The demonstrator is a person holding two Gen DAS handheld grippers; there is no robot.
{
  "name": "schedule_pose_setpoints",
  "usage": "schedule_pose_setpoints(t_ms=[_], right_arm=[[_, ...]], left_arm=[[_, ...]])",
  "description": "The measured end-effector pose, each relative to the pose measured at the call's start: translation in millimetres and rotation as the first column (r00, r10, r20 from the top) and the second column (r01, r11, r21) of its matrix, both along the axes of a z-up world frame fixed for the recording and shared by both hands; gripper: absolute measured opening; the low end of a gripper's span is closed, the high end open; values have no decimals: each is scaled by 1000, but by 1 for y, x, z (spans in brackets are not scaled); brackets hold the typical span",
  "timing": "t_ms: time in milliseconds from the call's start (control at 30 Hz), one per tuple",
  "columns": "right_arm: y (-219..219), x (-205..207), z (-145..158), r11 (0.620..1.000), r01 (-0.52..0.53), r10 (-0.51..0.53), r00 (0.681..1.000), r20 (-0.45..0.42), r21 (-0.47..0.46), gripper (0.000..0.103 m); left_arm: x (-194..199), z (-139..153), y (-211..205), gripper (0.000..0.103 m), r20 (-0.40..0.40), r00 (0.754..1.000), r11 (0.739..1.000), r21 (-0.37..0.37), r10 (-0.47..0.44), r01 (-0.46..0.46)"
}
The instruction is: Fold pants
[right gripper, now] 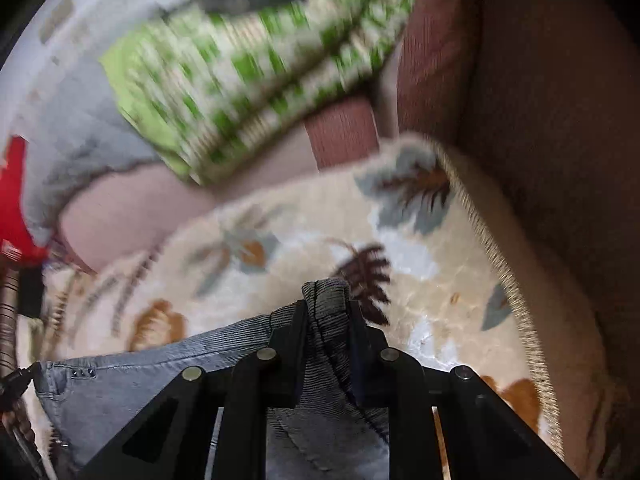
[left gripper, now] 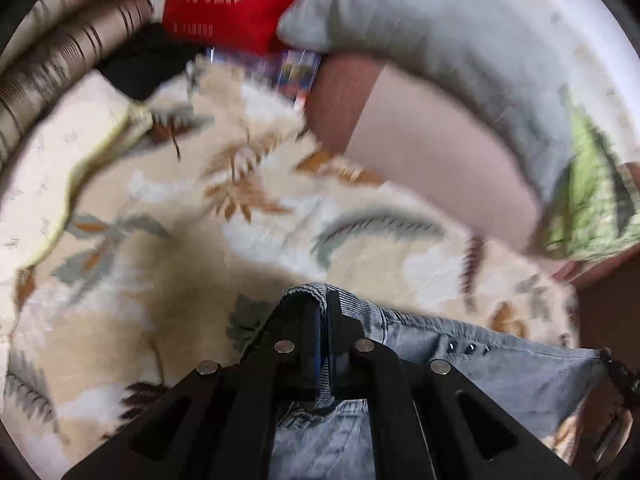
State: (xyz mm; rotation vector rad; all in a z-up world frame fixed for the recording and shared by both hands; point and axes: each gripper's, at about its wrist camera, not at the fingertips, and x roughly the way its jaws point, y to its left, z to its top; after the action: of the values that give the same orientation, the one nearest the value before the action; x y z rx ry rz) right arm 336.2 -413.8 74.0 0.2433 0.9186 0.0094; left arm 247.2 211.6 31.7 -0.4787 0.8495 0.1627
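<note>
The pants are pale blue-grey jeans (left gripper: 500, 360), held up above a cream blanket with a leaf pattern (left gripper: 180, 208). My left gripper (left gripper: 324, 300) is shut on one corner of the jeans' waistband, which bunches over its fingertips. The waistband stretches away to the right with small studs on it. My right gripper (right gripper: 326, 300) is shut on the other corner of the jeans (right gripper: 160, 372), and the fabric stretches to the left. The rest of the jeans hangs below both grippers, out of sight. Both views are blurred by motion.
A grey pillow (left gripper: 440, 32), a red printed item (left gripper: 224, 4) and a green-and-white patterned cloth (right gripper: 240, 80) lie along the far side of the bed. A brown striped roll (left gripper: 60, 60) lies at the left. The blanket's braided edge (right gripper: 500, 260) and a brown surface are at the right.
</note>
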Motion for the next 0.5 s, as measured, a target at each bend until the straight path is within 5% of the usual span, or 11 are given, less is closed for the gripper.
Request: schedule_pose_setpoints(t_ms=[200, 367, 467, 500], right_arm=[[-6, -79, 78, 998, -17, 6, 985, 173, 62, 18], [-30, -197, 83, 993, -30, 2, 971, 238, 114, 19], [-43, -268, 24, 989, -34, 15, 991, 133, 142, 44], [-47, -283, -5, 987, -34, 29, 999, 37, 157, 72]], left_arm=[[-110, 72, 2, 2, 179, 983, 998, -36, -45, 53], [-227, 43, 13, 3, 203, 974, 985, -119, -101, 127], [-267, -10, 19, 8, 63, 988, 976, -159, -142, 151], [-278, -27, 23, 8, 9, 992, 980, -152, -126, 126]])
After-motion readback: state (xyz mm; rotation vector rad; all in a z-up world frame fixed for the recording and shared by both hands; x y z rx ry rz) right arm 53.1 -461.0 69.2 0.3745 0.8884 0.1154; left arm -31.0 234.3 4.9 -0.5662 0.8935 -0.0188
